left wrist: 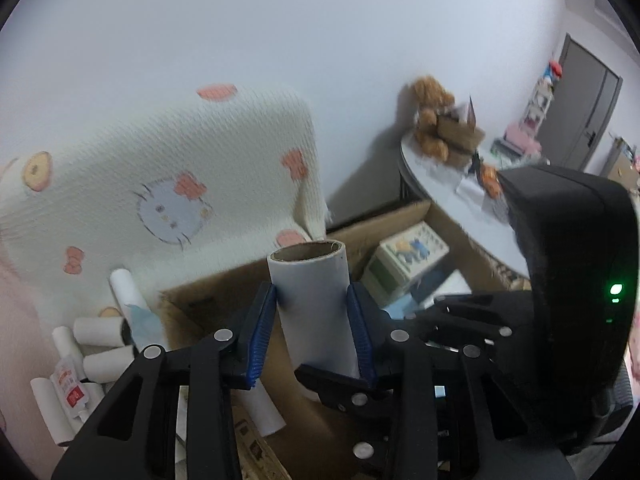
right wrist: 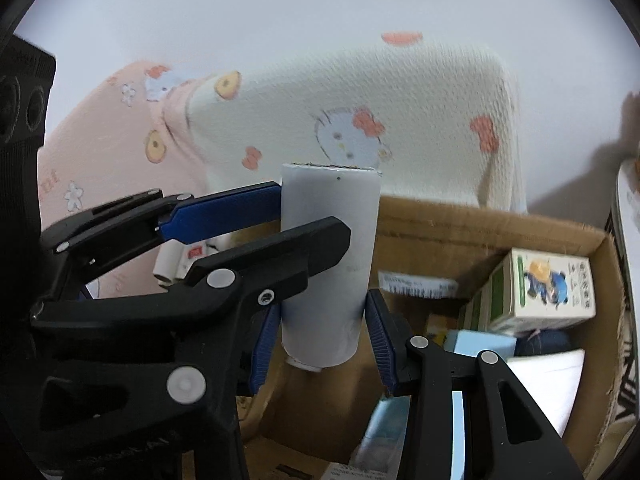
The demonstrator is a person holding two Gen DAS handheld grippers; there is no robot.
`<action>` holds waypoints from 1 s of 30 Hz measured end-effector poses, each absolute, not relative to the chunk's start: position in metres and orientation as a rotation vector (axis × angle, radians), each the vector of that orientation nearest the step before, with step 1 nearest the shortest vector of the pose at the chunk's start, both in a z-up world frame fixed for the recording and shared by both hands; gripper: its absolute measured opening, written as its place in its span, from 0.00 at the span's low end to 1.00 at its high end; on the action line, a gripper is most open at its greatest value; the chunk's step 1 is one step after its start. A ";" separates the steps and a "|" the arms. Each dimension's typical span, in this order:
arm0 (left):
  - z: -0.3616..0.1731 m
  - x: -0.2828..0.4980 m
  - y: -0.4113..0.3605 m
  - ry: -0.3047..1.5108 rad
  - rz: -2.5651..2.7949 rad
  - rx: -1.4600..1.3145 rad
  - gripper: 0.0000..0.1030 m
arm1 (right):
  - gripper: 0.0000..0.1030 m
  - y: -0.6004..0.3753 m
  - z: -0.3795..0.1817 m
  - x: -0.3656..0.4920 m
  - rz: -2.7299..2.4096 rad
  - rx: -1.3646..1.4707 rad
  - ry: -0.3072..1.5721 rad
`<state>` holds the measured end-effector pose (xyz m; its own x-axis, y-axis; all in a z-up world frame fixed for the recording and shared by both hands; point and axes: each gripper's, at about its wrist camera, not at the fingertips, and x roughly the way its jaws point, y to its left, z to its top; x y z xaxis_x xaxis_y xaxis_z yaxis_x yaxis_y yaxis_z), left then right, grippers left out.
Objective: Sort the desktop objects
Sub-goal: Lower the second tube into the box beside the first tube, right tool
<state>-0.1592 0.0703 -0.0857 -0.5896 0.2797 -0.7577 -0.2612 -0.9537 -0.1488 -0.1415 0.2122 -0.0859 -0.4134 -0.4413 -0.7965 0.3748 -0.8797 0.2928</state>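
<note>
In the left wrist view, the left tongs [left wrist: 312, 294] grip a white cardboard tube [left wrist: 316, 320], blue pads pressed on both its sides. The tube stands nearly upright at the picture's centre, open end toward 12 o'clock, above a brown cardboard box [left wrist: 380, 220]. A cartoon-printed carton [left wrist: 408, 256] lies in the box at 3 o'clock of the tube. Loose white rolls [left wrist: 100, 332] lie at 8 o'clock, and a cat-print blanket [left wrist: 180, 180] hangs at 10 o'clock. In the right wrist view, the right tongs [right wrist: 323, 304] clamp the same tube lower down, while the left tongs reach in from 9 o'clock and hold it higher up; the carton sits at 3 o'clock.
</note>
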 end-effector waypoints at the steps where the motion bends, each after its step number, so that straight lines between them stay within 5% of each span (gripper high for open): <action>1: -0.089 -0.163 0.072 -0.026 2.537 -1.250 0.37 | 0.39 0.215 -0.093 -0.145 -2.289 1.361 -0.092; 19: -0.148 -0.210 0.083 -0.083 2.185 -1.705 0.38 | 0.39 0.240 -0.150 -0.164 -2.102 1.656 -0.307; 30: -0.166 -0.212 0.089 -0.180 2.141 -1.785 0.41 | 0.39 0.242 -0.149 -0.157 -2.168 1.635 -0.184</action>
<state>-0.2121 0.0889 -0.1663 -0.1478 0.3413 -0.9283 -0.1813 -0.9320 -0.3138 -0.1572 0.2422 -0.1488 -0.2225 -0.4024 -0.8880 0.2471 -0.9044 0.3479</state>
